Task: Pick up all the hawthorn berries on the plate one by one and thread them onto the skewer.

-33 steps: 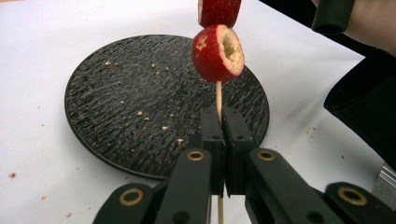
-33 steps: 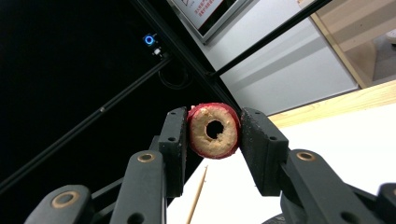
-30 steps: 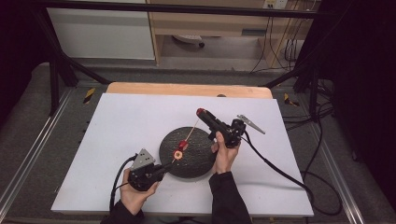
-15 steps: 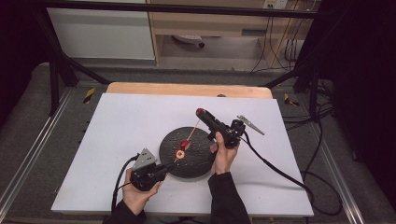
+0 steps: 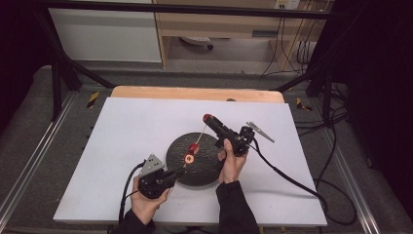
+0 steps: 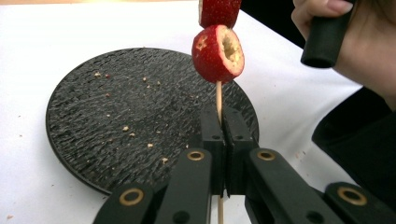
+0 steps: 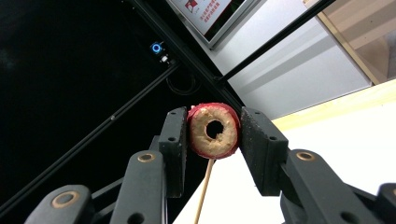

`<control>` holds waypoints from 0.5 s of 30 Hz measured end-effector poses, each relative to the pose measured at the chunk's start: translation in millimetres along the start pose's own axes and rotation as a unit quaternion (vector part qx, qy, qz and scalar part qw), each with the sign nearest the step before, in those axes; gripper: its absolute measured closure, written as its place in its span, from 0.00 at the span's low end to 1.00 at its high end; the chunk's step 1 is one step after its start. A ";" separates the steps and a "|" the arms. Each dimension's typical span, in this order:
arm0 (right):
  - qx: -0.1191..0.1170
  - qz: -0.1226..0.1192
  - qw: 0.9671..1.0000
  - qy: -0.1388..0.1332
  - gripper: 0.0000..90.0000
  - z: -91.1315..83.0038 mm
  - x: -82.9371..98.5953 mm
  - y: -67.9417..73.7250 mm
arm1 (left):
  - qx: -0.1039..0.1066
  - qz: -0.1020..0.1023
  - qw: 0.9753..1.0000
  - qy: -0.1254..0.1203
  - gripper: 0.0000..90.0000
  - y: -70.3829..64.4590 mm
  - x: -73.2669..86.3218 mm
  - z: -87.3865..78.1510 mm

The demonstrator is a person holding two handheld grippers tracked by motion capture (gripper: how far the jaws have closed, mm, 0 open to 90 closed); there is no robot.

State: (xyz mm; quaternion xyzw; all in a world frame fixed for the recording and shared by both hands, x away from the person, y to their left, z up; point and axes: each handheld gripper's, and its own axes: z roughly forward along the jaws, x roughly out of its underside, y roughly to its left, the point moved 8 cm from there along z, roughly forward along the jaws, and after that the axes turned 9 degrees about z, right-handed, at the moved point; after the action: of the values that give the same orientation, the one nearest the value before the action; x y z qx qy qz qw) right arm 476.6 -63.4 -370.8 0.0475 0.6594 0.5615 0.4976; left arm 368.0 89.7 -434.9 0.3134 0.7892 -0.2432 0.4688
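Note:
A black round plate (image 5: 207, 170) (image 6: 116, 116) lies on the white table. My left gripper (image 5: 179, 172) (image 6: 223, 122) is at its near-left rim, shut on the lower end of a thin wooden skewer (image 6: 218, 98). Two red hollowed fruit pieces (image 5: 194, 147) (image 6: 218, 53) are threaded on the skewer above the plate. My right gripper (image 5: 209, 119) (image 7: 214, 119) is raised over the plate's far side, shut on a red ring-shaped fruit piece (image 7: 205, 140) at the skewer's upper end (image 7: 204, 196). Whether the skewer tip is in the ring's hole is unclear.
Crumbs dot the plate. The white table top (image 5: 122, 131) has bare room left and behind the plate. A wooden strip (image 5: 195, 92) runs along its far edge. The right gripper's cable (image 5: 287, 175) trails over the table's right side. Dark frame bars stand around.
My left gripper has shifted a little to the right, toward the plate's rim, with the skewer in it. The right gripper has held its place.

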 end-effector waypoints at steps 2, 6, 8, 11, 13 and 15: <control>-0.001 0.002 1.000 0.000 0.70 -0.2 1.4 0.2 | -0.003 -0.002 1.000 -0.003 0.98 -0.3 -0.9 1.2; -0.002 0.003 1.000 0.001 0.70 -0.7 3.3 0.5 | -0.005 -0.003 1.000 -0.005 0.98 -0.6 -1.6 2.9; -0.002 0.004 1.000 0.000 0.70 -1.0 3.6 1.1 | -0.005 -0.004 1.000 -0.006 0.98 -0.4 -1.6 3.7; -0.001 0.003 1.000 -0.002 0.70 -1.5 3.3 1.6 | -0.009 0.000 1.000 -0.010 0.99 -0.6 -1.7 4.0; 0.003 0.010 1.000 0.000 0.70 -1.6 2.9 1.2 | -0.017 0.006 1.000 -0.013 0.99 -0.2 -1.5 4.4; 0.004 0.019 1.000 0.003 0.70 -1.5 2.4 1.3 | -0.023 0.015 0.999 -0.016 0.99 0.1 -1.4 3.6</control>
State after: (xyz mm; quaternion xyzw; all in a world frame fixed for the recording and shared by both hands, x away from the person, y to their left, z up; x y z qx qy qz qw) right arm 473.8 -62.5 -371.4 0.0604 0.6622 0.5684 0.4846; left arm 370.8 86.9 -435.3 0.3108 0.7820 -0.2230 0.4920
